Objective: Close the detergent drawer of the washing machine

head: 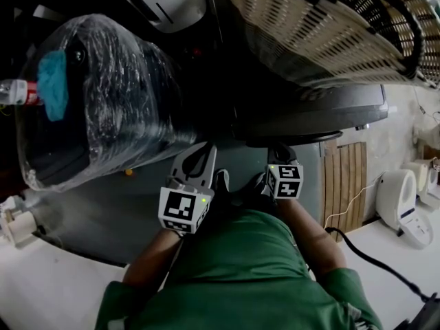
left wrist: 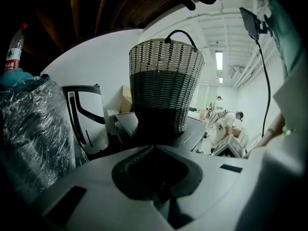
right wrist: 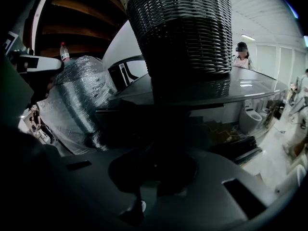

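Observation:
The washing machine (head: pixel 323 108) shows as a dark slab with a grey top (left wrist: pixel 192 131) (right wrist: pixel 216 88). A wicker basket (head: pixel 330 26) (left wrist: pixel 166 90) (right wrist: pixel 183 28) stands on it. Its front below the top is in deep shadow, and I cannot make out the detergent drawer. Both grippers are held close to the person's green shirt, short of the machine. The left gripper (head: pixel 203 150) (left wrist: pixel 153 147) is shut on nothing. The right gripper (head: pixel 278 151) (right wrist: pixel 151 148) points at the machine's dark front, its jaws together and empty.
A bulky thing wrapped in clear plastic (head: pixel 103 95) (left wrist: pixel 29 129) (right wrist: pixel 77 105) stands left of the machine, with a blue cloth (head: pixel 53 84) and a bottle (head: pixel 14 91) (left wrist: pixel 14 47) on it. A wooden slat mat (head: pixel 347 184) and white appliances (head: pixel 402 201) lie at the right. People stand in the background.

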`<control>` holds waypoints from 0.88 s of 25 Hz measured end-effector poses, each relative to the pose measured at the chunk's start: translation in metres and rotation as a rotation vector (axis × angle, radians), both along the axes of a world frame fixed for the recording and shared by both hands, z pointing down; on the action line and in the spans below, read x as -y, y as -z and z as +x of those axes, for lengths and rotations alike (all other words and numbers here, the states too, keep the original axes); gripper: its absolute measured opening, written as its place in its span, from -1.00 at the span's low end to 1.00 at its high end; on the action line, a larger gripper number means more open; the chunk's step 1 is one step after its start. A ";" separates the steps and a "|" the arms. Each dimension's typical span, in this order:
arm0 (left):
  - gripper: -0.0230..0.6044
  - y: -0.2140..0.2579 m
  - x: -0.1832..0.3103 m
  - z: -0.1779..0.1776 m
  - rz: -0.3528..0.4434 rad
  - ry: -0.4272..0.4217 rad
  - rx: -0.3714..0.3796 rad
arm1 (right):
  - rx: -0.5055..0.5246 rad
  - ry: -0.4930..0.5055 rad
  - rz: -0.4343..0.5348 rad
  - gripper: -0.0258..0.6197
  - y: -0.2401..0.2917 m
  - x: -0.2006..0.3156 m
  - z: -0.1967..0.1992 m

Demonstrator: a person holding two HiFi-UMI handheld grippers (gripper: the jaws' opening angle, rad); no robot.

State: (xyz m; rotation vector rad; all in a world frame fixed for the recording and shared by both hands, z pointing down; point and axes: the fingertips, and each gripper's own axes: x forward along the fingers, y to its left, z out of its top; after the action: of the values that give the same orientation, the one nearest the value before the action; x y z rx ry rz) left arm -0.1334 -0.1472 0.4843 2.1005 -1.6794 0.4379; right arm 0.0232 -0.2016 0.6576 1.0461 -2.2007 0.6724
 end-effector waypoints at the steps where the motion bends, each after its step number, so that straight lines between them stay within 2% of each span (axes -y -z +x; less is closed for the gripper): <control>1: -0.84 0.001 0.000 -0.001 0.002 0.003 0.001 | 0.005 -0.001 -0.002 -0.87 0.000 0.000 0.000; 16: -0.84 0.010 -0.020 0.004 0.024 0.008 -0.005 | 0.014 0.009 -0.021 -0.87 0.001 0.004 -0.001; 22: -0.84 0.023 -0.035 -0.002 0.071 0.021 0.006 | 0.094 0.102 0.082 -0.87 0.066 -0.019 -0.023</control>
State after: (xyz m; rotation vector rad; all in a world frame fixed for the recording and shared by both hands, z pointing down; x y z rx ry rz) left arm -0.1354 -0.1126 0.4616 2.1309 -1.7430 0.3842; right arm 0.0006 -0.1826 0.5916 0.9523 -2.3630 0.6020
